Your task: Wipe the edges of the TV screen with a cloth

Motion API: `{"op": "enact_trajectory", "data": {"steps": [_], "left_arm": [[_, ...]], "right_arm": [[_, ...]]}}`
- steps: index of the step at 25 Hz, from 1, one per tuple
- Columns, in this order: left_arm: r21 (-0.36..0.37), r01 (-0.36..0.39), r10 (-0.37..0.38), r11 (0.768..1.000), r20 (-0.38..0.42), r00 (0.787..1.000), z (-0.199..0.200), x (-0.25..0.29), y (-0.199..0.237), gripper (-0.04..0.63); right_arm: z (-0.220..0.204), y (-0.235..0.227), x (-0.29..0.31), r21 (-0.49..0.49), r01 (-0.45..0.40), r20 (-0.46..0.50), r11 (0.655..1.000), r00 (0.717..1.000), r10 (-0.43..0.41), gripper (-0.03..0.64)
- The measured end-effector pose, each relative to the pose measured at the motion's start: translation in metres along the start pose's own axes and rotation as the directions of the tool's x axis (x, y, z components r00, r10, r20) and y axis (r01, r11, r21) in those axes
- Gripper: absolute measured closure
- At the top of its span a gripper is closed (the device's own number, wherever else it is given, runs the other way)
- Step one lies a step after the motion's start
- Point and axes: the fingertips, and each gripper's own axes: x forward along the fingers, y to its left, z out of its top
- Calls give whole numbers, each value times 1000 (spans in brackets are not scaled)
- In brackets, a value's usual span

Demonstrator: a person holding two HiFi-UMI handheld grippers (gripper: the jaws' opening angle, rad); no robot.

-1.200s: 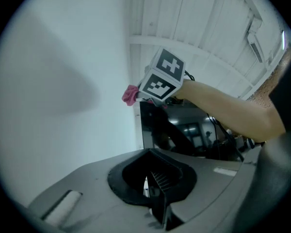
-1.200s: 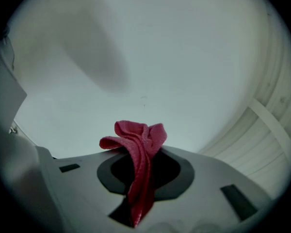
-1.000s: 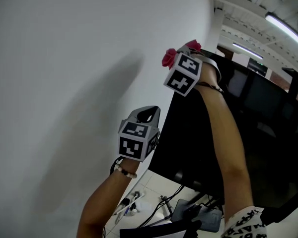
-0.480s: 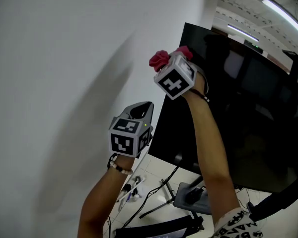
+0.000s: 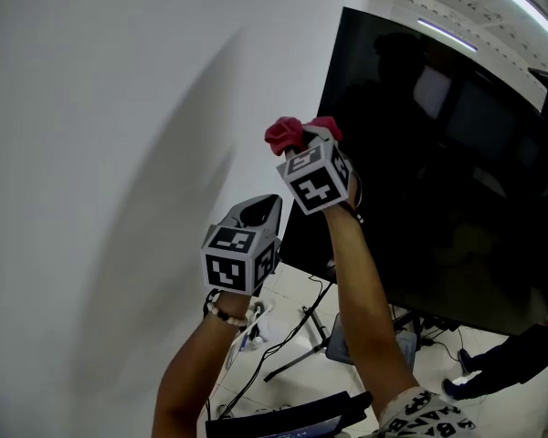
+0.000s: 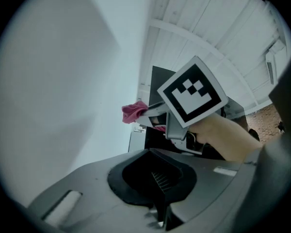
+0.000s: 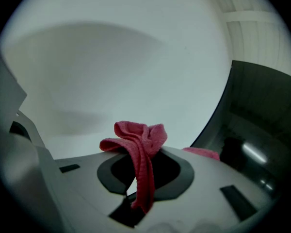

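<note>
The white wall [image 5: 119, 153] fills the left of the head view, and the dark TV screen [image 5: 438, 153] stands in front of it on the right. The screen is glossy and throws back ceiling lights. No bench shows, so places are given by the screen's own edges.

By my reading the wipe is under way on the screen's left edge, about midway down it. Nothing shows whether the top, right or bottom edges are done, since no smears or dust can be made out on the black frame. I would count most of the border as yet to be covered.

The right gripper [image 5: 301, 142] is held up at that left edge, its jaws clenched on the cloth [image 7: 138, 144]. The left gripper [image 5: 260, 210] hangs lower, near the wall and apart from the screen. Its jaws are together with nothing between them, so it plays no part.

The cloth is a small crimson rag, bunched into soft folds above the jaws. One strip hangs down between them and another lobe pokes out toward the screen. It sits right at the edge, but whether it presses on the frame cannot be told.
</note>
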Motion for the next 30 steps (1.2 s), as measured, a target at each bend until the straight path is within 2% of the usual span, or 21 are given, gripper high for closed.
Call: {"op": "enact_trajectory", "data": {"steps": [5, 11, 13, 16, 19, 22, 24, 27, 28, 30], "left_arm": [[-16, 26, -26, 1000, -13, 1000, -16, -16, -7, 601], [-36, 19, -21, 999, -84, 996, -57, -29, 0, 601], [-45, 15, -20, 999, -112, 993, -72, -30, 2, 600], [-61, 17, -26, 998, -144, 989, -90, -34, 3, 600], [-57, 24, -33, 998, -159, 987, -99, -42, 2, 600], [-36, 39, -45, 999, -168, 985, -101, -50, -2, 601], [-26, 46, -50, 999, -175, 983, -105, -55, -4, 601], [-23, 58, -61, 998, -178, 982, -108, -63, -7, 601], [-24, 64, -67, 998, -179, 982, -109, -64, -8, 601], [-31, 77, -82, 997, -181, 980, -110, -66, -12, 601]], "right_arm": [[-30, 28, 9, 95, 4, -29, 995, 1000, -1, 538], [-58, 55, 15, 233, 7, -27, 972, 1000, -1, 538], [-69, 62, 16, 293, 14, -26, 956, 1000, -6, 538], [-88, 77, 16, 409, 21, -35, 912, 999, -7, 538], [-106, 94, 20, 527, 14, -27, 850, 1000, 0, 538], [-131, 105, 24, 644, 17, -30, 765, 1000, 3, 538], [-142, 112, 26, 734, -8, -1, 679, 1000, 13, 538], [-160, 126, 29, 852, -57, 39, 520, 998, 45, 538], [-168, 130, 30, 875, -54, 33, 481, 998, 51, 540], [-181, 137, 30, 897, -30, 6, 442, 998, 55, 538]]}}
